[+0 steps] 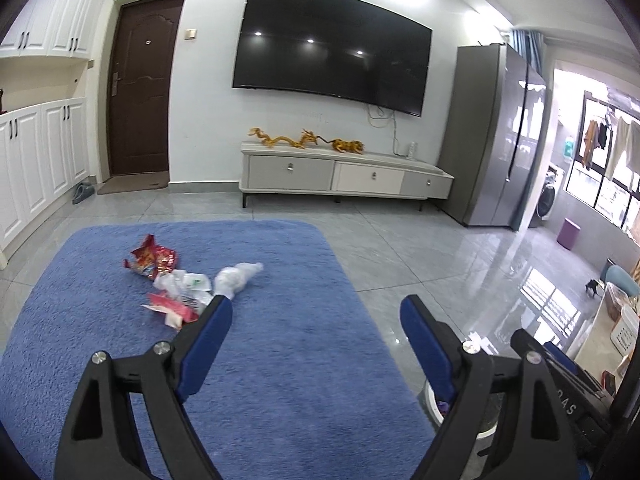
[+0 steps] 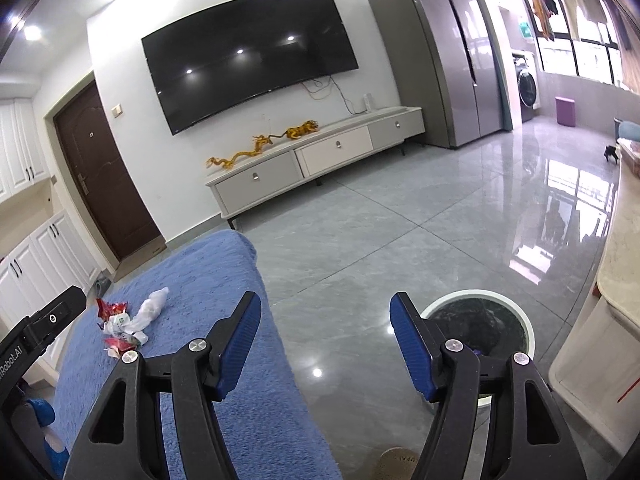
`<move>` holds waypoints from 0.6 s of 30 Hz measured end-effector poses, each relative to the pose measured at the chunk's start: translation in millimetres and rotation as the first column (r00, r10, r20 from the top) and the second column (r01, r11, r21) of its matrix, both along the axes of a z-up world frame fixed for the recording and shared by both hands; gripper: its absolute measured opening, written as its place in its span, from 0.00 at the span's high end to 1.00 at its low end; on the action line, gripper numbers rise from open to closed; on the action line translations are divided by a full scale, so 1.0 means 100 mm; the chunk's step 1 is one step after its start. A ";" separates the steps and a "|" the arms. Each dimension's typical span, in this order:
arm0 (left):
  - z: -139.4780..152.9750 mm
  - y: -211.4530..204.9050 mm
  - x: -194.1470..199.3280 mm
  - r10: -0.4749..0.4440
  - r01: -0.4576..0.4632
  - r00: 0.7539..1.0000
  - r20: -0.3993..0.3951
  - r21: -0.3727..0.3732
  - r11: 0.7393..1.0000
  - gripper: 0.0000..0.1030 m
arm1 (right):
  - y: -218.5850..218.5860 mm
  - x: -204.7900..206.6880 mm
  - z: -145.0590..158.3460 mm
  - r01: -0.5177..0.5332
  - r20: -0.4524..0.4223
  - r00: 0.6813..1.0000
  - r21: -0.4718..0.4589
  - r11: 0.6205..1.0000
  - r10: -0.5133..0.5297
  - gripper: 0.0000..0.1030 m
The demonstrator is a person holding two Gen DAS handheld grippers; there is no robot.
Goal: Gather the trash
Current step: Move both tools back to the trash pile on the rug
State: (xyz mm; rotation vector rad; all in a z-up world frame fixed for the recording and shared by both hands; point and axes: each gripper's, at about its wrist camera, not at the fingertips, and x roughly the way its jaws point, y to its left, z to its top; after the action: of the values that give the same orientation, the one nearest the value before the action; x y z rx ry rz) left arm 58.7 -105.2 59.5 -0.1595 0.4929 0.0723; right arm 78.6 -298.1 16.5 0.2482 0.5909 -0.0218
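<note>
From the left wrist, my left hand-held gripper hangs spread and empty over the blue rug; the trash pile lies on that rug, by my left fingertip.

From the right wrist, my right hand-held gripper is spread, empty, beside the rug, the white trash bin just past its right finger.

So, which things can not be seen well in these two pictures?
- Trash bin: in the right wrist view the right tool covers its near side; its dark contents are unreadable.
- Same bin in the left wrist view: mostly behind the left tool.
- Wrappers: print too small to read.
</note>
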 end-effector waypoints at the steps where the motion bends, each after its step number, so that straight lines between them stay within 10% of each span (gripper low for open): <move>1: -0.01 0.03 -0.01 0.006 -0.006 1.000 0.001 -0.001 1.000 0.17 | 0.03 -0.01 0.01 -0.004 0.001 1.000 -0.006 1.000 0.004 0.35; 18: -0.23 0.68 -0.01 0.076 -0.077 0.997 -0.014 -0.053 0.996 0.17 | 0.61 0.07 0.02 -0.075 -0.010 0.997 -0.090 0.993 0.074 0.35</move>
State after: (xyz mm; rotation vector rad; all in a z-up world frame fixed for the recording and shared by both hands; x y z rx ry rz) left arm 57.4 -37.1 36.2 -0.2309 0.5009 0.1349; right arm 85.8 -236.8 18.6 0.1385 0.6042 0.0227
